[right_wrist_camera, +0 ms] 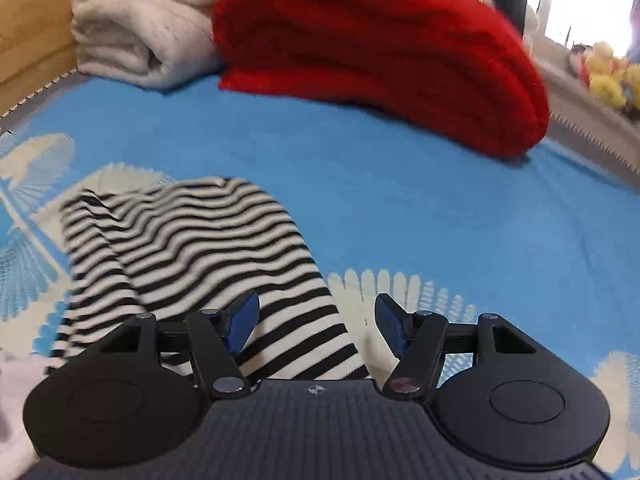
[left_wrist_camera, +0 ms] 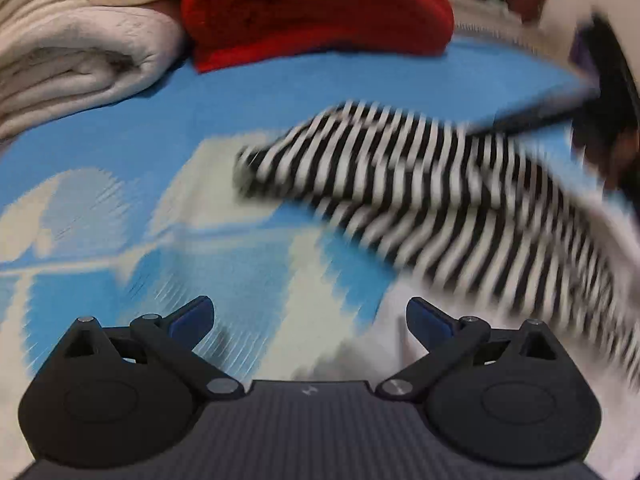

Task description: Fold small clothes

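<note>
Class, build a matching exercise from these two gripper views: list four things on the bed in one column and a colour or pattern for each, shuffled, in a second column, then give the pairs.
Things:
1. small garment
2. folded blanket
3. folded towel stack
4. bedsheet

Descriptions:
A. cream
B. blue with pale shapes
C. black and white stripes
D. red

Pairs: 1-C, 2-D, 3-A, 4-B

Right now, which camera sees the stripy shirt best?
The right wrist view. The striped shirt lies there fairly sharp on the blue blanket, its stripes clear and its lower part reaching under the right claw. The left wrist view shows the shirt smeared by motion blur, running off the right edge.
</note>
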